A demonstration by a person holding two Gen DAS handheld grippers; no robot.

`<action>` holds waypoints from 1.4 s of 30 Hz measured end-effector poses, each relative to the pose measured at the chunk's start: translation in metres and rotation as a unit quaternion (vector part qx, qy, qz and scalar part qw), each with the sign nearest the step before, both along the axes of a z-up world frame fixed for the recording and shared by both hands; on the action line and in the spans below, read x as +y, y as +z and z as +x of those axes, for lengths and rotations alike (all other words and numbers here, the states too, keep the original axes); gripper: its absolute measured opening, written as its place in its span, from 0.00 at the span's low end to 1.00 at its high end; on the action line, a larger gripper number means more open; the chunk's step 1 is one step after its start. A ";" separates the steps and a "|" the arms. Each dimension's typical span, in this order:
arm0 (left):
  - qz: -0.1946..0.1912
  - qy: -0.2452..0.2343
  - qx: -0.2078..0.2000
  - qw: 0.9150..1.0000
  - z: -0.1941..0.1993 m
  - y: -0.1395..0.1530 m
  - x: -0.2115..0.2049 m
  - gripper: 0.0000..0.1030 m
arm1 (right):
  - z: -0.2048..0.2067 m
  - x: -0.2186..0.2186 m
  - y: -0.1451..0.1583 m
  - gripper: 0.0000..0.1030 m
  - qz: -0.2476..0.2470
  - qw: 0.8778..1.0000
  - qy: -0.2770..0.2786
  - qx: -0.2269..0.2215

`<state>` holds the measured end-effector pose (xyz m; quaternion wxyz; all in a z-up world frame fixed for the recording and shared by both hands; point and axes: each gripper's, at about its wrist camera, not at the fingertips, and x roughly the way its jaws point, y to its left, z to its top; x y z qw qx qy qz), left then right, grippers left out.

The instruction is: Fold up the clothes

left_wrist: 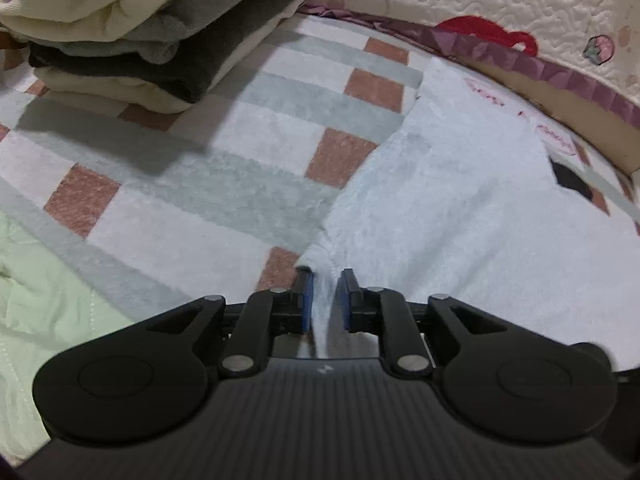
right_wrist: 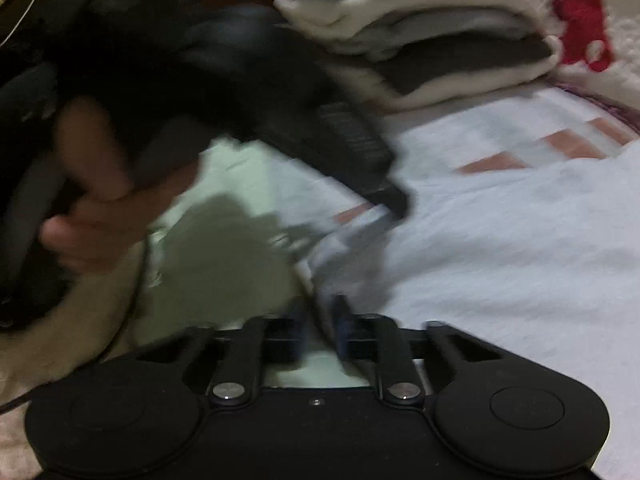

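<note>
Pinching a bunched corner of the pale garment (left_wrist: 460,208) between its blue pads (left_wrist: 306,300), the left gripper (left_wrist: 325,300) sits low over a checked blanket (left_wrist: 240,176) of white, grey-green and rust squares. The garment lies spread flat on the blanket, reaching away toward a quilt (left_wrist: 500,4) with red print; pink lettering shows near the garment's far edge. A stack (left_wrist: 132,36) of folded clothes in cream, grey and dark tones rests on the blanket at upper left, well apart from the garment.

The right wrist view is blurred. The right gripper (right_wrist: 320,332) has its jaws close together with a fold of the same pale cloth (right_wrist: 500,248) running between them. The left gripper's body (right_wrist: 352,140) and the hand (right_wrist: 96,200) on it show ahead, with the stack (right_wrist: 432,36) beyond.
</note>
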<state>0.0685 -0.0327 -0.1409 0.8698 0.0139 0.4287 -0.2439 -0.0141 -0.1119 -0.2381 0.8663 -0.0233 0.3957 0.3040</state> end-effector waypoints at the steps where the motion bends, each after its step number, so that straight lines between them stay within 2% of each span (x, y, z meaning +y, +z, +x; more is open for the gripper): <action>1: -0.001 -0.003 -0.002 1.000 0.000 0.001 -0.001 0.14 | -0.002 -0.008 0.005 0.15 0.008 1.000 -0.009 -0.002; 2: -0.002 -0.007 -0.004 1.000 0.000 0.001 -0.002 0.15 | -0.005 -0.027 0.009 0.15 0.021 0.999 -0.035 -0.002; 3: -0.003 -0.010 -0.006 1.000 -0.001 0.002 -0.003 0.15 | -0.007 -0.045 0.013 0.22 0.034 0.997 -0.062 -0.001; 4: -0.004 -0.014 -0.008 1.000 -0.001 0.002 -0.004 0.15 | -0.010 -0.064 0.017 0.30 0.046 0.995 -0.089 -0.001; 5: -0.005 -0.017 -0.010 1.000 -0.001 0.003 -0.005 0.15 | -0.013 -0.082 0.021 0.46 0.059 0.992 -0.116 0.000; 6: -0.006 -0.021 -0.012 1.000 -0.001 0.003 -0.006 0.15 | -0.015 -0.101 0.025 0.50 0.072 0.987 -0.142 0.000; 7: -0.004 -0.029 -0.010 1.000 0.009 0.001 -0.016 0.21 | -0.018 -0.119 0.029 0.50 0.084 0.982 -0.169 0.001; 8: -0.001 -0.037 -0.007 0.999 0.019 -0.002 -0.026 0.35 | -0.020 -0.138 0.033 0.50 0.097 0.976 -0.195 0.001; 10: 0.003 -0.054 -0.002 0.999 0.038 -0.007 -0.046 0.51 | -0.025 -0.174 0.040 0.50 0.115 0.962 -0.246 0.001; 12: 0.007 -0.071 0.003 0.997 0.058 -0.013 -0.066 0.52 | -0.027 -0.199 0.040 0.50 0.097 0.954 -0.284 -0.003; 24: 0.033 -0.170 0.032 0.984 0.174 -0.045 -0.187 0.55 | 0.016 -0.242 0.025 0.51 -0.037 0.954 -0.297 0.014; 26: 0.031 -0.182 0.023 0.983 0.184 -0.048 -0.199 0.58 | 0.023 -0.249 0.023 0.51 -0.059 0.952 -0.299 0.016; 30: -0.009 -0.167 0.055 0.984 0.211 -0.049 -0.216 0.60 | 0.032 -0.256 0.019 0.51 -0.085 0.953 -0.290 0.018; 31: -0.009 -0.170 0.057 0.984 0.216 -0.049 -0.221 0.60 | 0.034 -0.256 0.018 0.51 -0.088 0.954 -0.286 0.018; 34: 0.023 -0.207 0.029 0.978 0.216 -0.052 -0.240 0.60 | 0.039 -0.256 0.016 0.51 -0.098 0.957 -0.273 0.017; 36: 0.025 -0.225 0.015 0.974 0.217 -0.054 -0.250 0.61 | 0.042 -0.256 0.014 0.51 -0.104 0.959 -0.264 0.016; 38: 0.021 -0.231 -0.005 0.973 0.216 -0.056 -0.256 0.66 | 0.045 -0.257 0.013 0.51 -0.110 0.960 -0.256 0.015; 40: 0.029 -0.234 -0.034 0.971 0.211 -0.060 -0.263 0.76 | 0.048 -0.257 0.011 0.51 -0.116 0.962 -0.247 0.015; 42: 0.032 -0.239 -0.051 0.969 0.206 -0.062 -0.268 0.79 | 0.052 -0.257 0.010 0.54 -0.123 0.963 -0.238 0.014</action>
